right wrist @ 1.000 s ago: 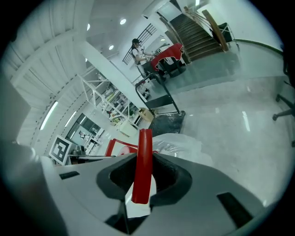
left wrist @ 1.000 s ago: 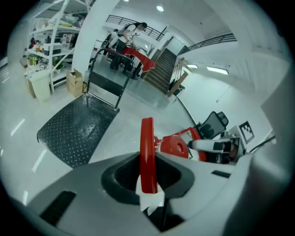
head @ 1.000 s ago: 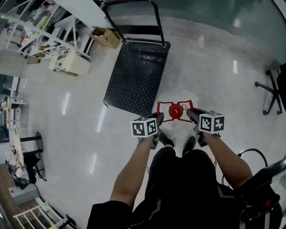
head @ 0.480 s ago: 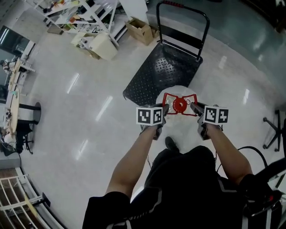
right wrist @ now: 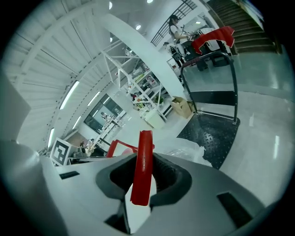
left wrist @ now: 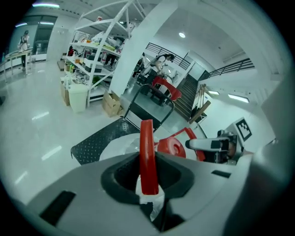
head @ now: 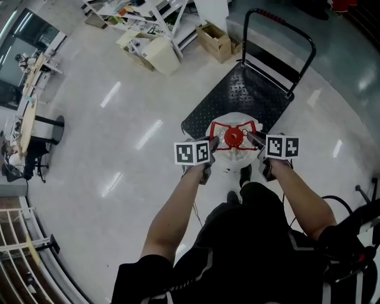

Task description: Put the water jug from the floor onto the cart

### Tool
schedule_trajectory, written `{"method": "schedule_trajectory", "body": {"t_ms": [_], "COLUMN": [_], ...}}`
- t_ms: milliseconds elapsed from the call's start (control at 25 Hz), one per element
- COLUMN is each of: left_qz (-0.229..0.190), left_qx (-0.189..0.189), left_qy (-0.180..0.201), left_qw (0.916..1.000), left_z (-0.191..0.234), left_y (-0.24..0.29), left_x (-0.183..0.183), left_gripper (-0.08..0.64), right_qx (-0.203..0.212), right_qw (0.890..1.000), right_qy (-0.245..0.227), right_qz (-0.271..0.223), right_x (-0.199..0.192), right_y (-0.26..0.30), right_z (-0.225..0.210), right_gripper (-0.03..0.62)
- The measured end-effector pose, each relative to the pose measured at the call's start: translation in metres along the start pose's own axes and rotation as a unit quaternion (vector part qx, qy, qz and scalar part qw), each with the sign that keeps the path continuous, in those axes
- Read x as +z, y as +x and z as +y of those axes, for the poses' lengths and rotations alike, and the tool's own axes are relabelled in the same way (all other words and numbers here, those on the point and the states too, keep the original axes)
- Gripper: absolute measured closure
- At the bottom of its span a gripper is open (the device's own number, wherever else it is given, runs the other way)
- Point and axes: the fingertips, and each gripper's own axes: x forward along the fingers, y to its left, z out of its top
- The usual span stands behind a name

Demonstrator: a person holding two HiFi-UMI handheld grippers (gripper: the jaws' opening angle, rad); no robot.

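Observation:
A clear water jug (head: 233, 155) with a red cap (head: 234, 137) and a red handle frame (head: 221, 128) hangs between my two grippers, above the near end of the black cart (head: 249, 98). My left gripper (head: 209, 143) is shut on the left red handle bar (left wrist: 146, 159). On the opposite side my right gripper (head: 255, 141) is shut on the right red handle bar (right wrist: 142, 168). In the left gripper view the cap (left wrist: 171, 147) and the right gripper (left wrist: 203, 144) show beyond the jaws. The jug's lower body is hidden by the arms and legs.
The cart's push handle (head: 284, 29) rises at its far end. A cardboard box (head: 216, 39) and a white bin (head: 160, 56) stand on the floor at the cart's far left, beside white shelving (head: 136, 12). An office chair base (head: 368, 190) is at the right edge.
Both grippers have carried the jug forward and a little up, from the floor before the cart to over its near end. The cart now appears closer and turned in the head view.

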Motion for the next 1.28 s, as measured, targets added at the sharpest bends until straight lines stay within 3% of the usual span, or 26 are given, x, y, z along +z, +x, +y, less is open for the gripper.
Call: {"method": "schedule_trajectory", "body": {"t_ms": [160,360,480,680,960,1280], "left_qz": [0.000,-0.012,-0.016,-0.005,0.029,0.074], "left_qx": [0.025,0.044,0.048,0.042,0.003,-0.024], "left_qy": [-0.026,-0.021,-0.037,-0.040,-0.010,0.001], "left_qw": [0.9994,0.9987,0.9980,0.9983,0.9995,0.9970], "left_z": [0.039,0.059,0.076,0.115,0.163,0.214], "left_y": [0.012,0.020,0.029,0.054,0.097,0.142], "left_x": [0.032,0.073,0.095,0.117,0.142,0.137], "left_gripper": [0.492,0.492,0.492,0.492,0.492,0.492], "right_qx": [0.021,0.051,0.057,0.038,-0.012,-0.058], "right_qw": [1.000,0.998,0.998,0.998,0.999,0.997], "right_qy": [-0.005,-0.009,-0.003,-0.010,0.016,0.036], "right_qz": [0.022,0.034,0.038,0.041,0.032,0.033], "right_x": [0.031,0.071,0.092,0.108,0.121,0.110], "right_y": [0.051,0.085,0.106,0.152,0.204,0.257], "right_z": [0.002,0.003,0.000,-0.010,-0.029,-0.057], "right_gripper": [0.509,0.509,0.509,0.509,0.509,0.509]}}
